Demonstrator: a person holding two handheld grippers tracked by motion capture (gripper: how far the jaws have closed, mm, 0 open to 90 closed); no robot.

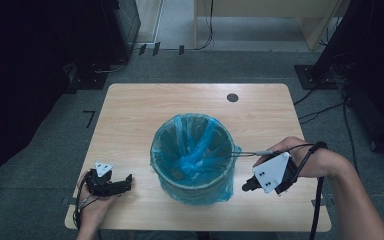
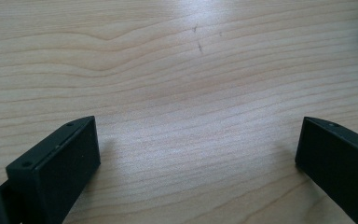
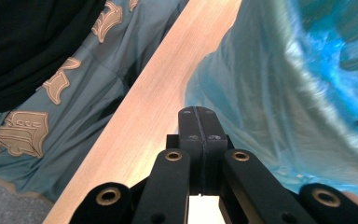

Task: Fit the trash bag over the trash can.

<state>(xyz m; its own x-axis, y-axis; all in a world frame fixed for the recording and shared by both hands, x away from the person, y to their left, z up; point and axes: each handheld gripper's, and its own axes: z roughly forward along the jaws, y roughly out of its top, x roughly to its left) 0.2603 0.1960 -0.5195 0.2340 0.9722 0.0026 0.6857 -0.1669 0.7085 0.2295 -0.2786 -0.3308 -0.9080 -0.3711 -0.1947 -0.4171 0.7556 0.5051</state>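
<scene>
A round bin (image 1: 192,187) lined with a blue plastic bag (image 1: 195,150) stands in the middle of the wooden table (image 1: 130,115). My left gripper (image 1: 126,183) rests near the table's front left corner, apart from the bin. Its jaws stand wide open over bare wood (image 2: 168,60), and nothing lies between them at the left gripper (image 2: 198,126). My right gripper (image 1: 246,187) hangs just right of the bin. In the right gripper view the right gripper (image 3: 199,112) has its jaws pressed together and empty, pointing along the table's edge (image 3: 158,88) beside the bag (image 3: 270,93).
A dark round cable hole (image 1: 232,97) sits in the tabletop behind the bin. Cables (image 1: 325,107) run over the grey floor at the right. A person's patterned blue clothing (image 3: 51,93) lies past the table's front edge. There is bare tabletop left of the bin.
</scene>
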